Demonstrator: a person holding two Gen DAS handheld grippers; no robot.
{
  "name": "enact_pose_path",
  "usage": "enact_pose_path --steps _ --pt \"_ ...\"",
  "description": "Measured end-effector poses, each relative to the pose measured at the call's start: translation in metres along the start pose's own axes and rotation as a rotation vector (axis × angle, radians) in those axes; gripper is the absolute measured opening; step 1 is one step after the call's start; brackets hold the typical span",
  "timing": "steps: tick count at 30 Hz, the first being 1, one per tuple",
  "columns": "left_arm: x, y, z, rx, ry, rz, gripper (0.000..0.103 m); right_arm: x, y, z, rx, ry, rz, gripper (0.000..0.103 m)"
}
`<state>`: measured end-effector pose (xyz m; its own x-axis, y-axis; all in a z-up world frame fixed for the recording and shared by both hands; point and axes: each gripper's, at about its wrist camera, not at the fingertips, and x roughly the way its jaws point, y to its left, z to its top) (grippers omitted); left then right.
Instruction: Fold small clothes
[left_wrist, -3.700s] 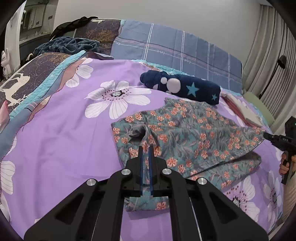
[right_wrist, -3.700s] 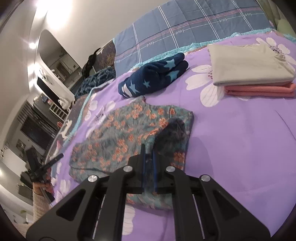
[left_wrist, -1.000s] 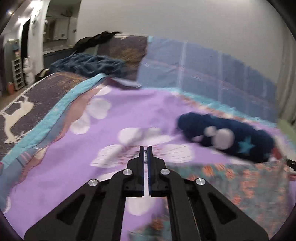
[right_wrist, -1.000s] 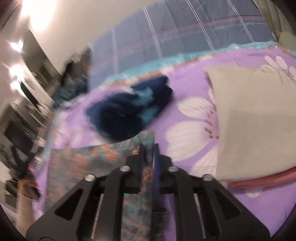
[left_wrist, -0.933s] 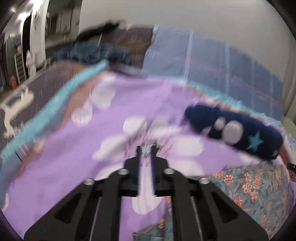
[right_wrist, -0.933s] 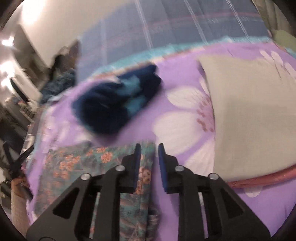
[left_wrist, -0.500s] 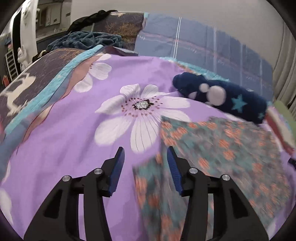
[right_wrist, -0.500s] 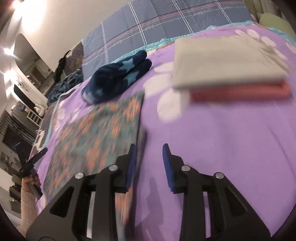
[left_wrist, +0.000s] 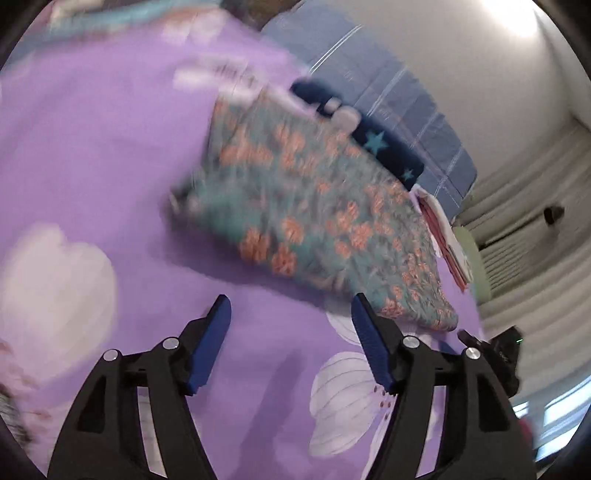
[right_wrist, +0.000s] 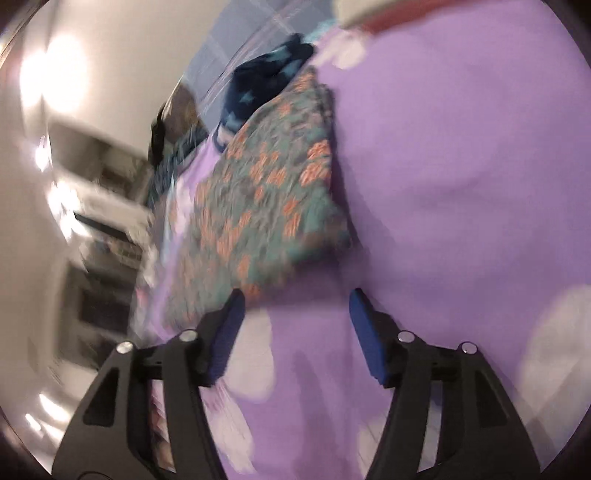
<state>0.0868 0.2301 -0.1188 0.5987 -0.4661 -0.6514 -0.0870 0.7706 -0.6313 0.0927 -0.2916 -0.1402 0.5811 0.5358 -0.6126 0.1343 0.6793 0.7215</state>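
Observation:
A small teal garment with orange flowers (left_wrist: 314, 206) lies folded on the purple flowered bedspread (left_wrist: 92, 147); it also shows in the right wrist view (right_wrist: 266, 199). My left gripper (left_wrist: 290, 314) is open and empty, a little short of the garment's near edge. My right gripper (right_wrist: 293, 306) is open and empty, just below the garment's near corner. The right gripper also shows at the right edge of the left wrist view (left_wrist: 491, 347). Both views are blurred by motion.
A rolled navy garment with stars (left_wrist: 373, 144) lies beyond the floral one, also in the right wrist view (right_wrist: 266, 85). A stack of folded clothes (left_wrist: 447, 236) sits to the right. A blue plaid pillow (left_wrist: 388, 85) and curtains (left_wrist: 535, 221) stand behind.
Both grippers let go of the floral garment, opened wide and pulled back from it. The garment now lies folded on the bedspread, and both cameras have tilted.

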Motion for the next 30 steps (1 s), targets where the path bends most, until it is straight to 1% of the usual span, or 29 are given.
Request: enact_pose_path --steps 2,3,4,5,6,7,8,9,10,11,12,13,14,16,18,19,20,21,22,23,24,25,26,27,28,29,30 --pt "0.005 -0.003 0.007 0.01 -0.07 0.003 0.068 0.008 -0.005 0.011 0.082 -0.04 0.036 0.06" --pt "0.01 -0.002 0.013 -0.003 -0.087 0.011 0.068 0.011 -0.003 0.016 0.111 -0.064 0.042 0.06" --pt "0.019 0.002 0.021 -0.05 -0.106 0.014 0.068 0.014 -0.001 0.02 0.123 -0.077 0.036 0.053" --pt "0.024 0.005 0.026 -0.077 -0.121 0.013 0.067 0.017 0.001 0.023 0.123 -0.086 0.015 0.043" --pt "0.027 0.008 0.031 -0.095 -0.136 0.02 0.056 0.023 0.003 0.025 0.108 -0.086 -0.031 0.01" --pt "0.032 0.012 0.038 -0.132 -0.152 0.048 0.03 0.027 0.0 0.025 0.104 -0.072 -0.051 0.01" --pt "0.035 0.015 0.042 -0.156 -0.144 0.049 0.018 0.028 -0.002 0.026 0.116 -0.073 -0.045 0.01" --pt "0.038 0.017 0.046 -0.188 -0.124 0.019 0.011 0.024 -0.003 0.027 0.132 -0.079 -0.02 0.009" --pt "0.037 0.017 0.049 -0.223 -0.125 0.0 0.01 0.016 -0.001 0.029 0.134 -0.087 0.002 0.009" --pt "0.032 0.011 0.05 -0.205 -0.132 -0.006 0.009 0.01 0.002 0.032 0.123 -0.096 0.024 0.009" --pt "0.024 0.0 0.051 -0.159 -0.145 -0.005 0.009 -0.003 0.012 0.034 0.087 -0.114 0.045 0.009" --pt "0.013 -0.015 0.048 -0.097 -0.154 -0.021 0.009 -0.016 0.023 0.035 0.043 -0.138 0.045 0.009" --pt "0.005 -0.027 0.045 -0.066 -0.154 -0.052 0.009 -0.025 0.031 0.036 0.01 -0.161 0.036 0.009" --pt "-0.015 -0.053 0.036 -0.002 -0.15 -0.115 0.009 -0.06 0.046 0.032 -0.066 -0.206 0.02 0.009" --pt "-0.032 -0.072 0.022 0.075 -0.151 -0.116 0.009 -0.097 0.049 0.019 -0.114 -0.224 -0.01 0.009" --pt "-0.041 -0.078 0.01 0.116 -0.143 -0.115 0.01 -0.109 0.048 0.011 -0.126 -0.22 -0.026 0.009" --pt "-0.047 -0.078 -0.003 0.143 -0.123 -0.117 0.01 -0.12 0.043 0.002 -0.133 -0.211 -0.041 0.009" --pt "-0.048 -0.076 -0.01 0.153 -0.107 -0.112 0.011 -0.131 0.032 -0.014 -0.126 -0.19 -0.053 0.01" --pt "-0.047 -0.072 -0.024 0.177 -0.067 -0.079 0.015 -0.134 0.022 -0.026 -0.114 -0.168 -0.064 0.012" --pt "-0.043 -0.067 -0.034 0.198 -0.037 -0.021 0.017 -0.132 0.012 -0.039 -0.1 -0.135 -0.095 0.014" --pt "-0.038 -0.059 -0.046 0.213 -0.009 0.087 0.022 -0.126 -0.006 -0.057 -0.081 -0.08 -0.189 0.023" --pt "-0.036 -0.052 -0.055 0.208 0.004 0.166 0.024 -0.123 -0.018 -0.066 -0.066 -0.056 -0.266 0.03" --pt "-0.035 -0.046 -0.059 0.194 0.008 0.202 0.025 -0.124 -0.032 -0.074 -0.047 -0.049 -0.314 0.029" --pt "-0.041 -0.038 -0.062 0.159 -0.008 0.237 0.033 -0.128 -0.04 -0.076 -0.028 -0.058 -0.285 0.023" --pt "-0.049 -0.036 -0.058 0.145 -0.038 0.264 0.034 -0.135 -0.046 -0.073 0.011 -0.064 -0.238 0.024" --pt "-0.057 -0.039 -0.054 0.15 -0.084 0.304 0.034 -0.139 -0.049 -0.069 0.033 -0.072 -0.22 0.026" --pt "-0.071 -0.048 -0.047 0.19 -0.168 0.362 0.039 -0.147 -0.046 -0.059 0.028 -0.108 -0.208 0.033"
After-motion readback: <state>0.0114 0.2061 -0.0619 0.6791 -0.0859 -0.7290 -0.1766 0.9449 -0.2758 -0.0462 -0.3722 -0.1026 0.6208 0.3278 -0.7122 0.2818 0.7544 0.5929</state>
